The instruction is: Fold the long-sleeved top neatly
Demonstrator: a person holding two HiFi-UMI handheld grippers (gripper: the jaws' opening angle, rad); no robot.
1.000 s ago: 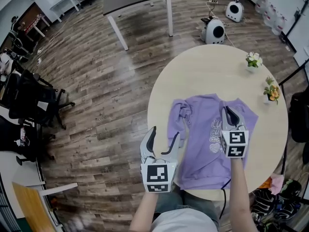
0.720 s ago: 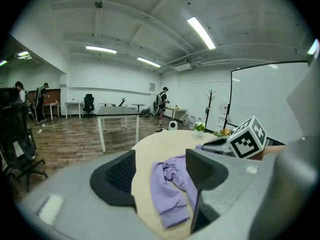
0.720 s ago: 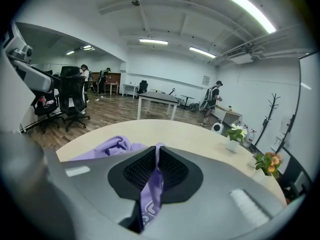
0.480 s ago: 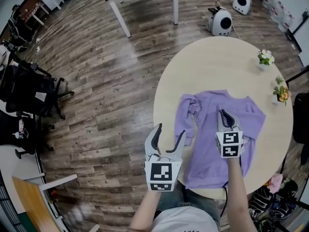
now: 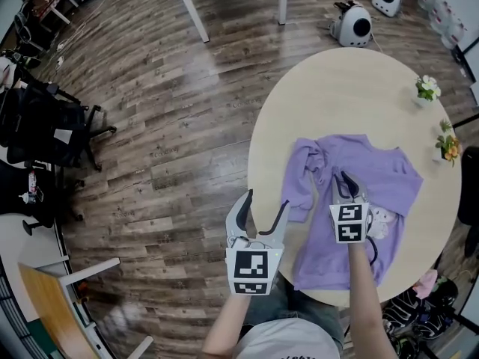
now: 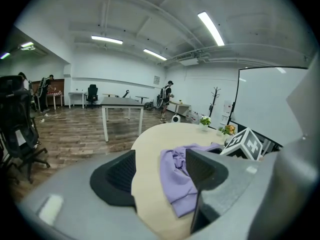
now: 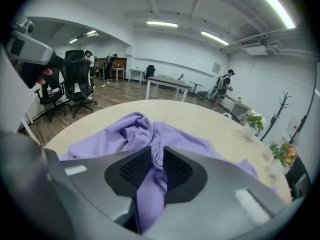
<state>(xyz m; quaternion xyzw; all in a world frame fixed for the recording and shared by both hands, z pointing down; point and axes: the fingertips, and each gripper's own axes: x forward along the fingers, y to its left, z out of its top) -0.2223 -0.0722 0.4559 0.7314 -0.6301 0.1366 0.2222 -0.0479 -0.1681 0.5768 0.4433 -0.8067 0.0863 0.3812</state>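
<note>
1. Since the right gripper (image 7: 156,156) has just been opening its jaws, we read them as a narrow way apart. A ridge of the long-sleeved top (image 5: 389,182) stands between the ribbed pads (image 7: 135,168), which look to us as though they no longer pinch it.
2. The left gripper (image 6: 160,171) has its jaws wide apart and holds nothing. It hangs off the near-left rim of the table (image 5: 337,88), above the floor (image 5: 150,163), and looks past its jaws at the cuff (image 6: 181,199).
3. The top lies print side up on the near half of the round table, with its hem (image 5: 322,281) at the near rim. The sleeve (image 5: 303,178) on our left is drawn in and bunched at its upper end, and its cuff lies close to the table's edge. The right gripper sits on the chest just beside that bunch.
4. We judge the sleeve fold to be the step in hand, and it is not yet neat.
5. If the right gripper lifts before its jaws clear the ridge, the ribbed pads may snag the cloth and drag the fold out.
6. If we do not flatten the bunch first, it may get folded in as a lump.
7. A tug toward us could slide the hem and cuff off the rim, since both lie close to it.
</note>
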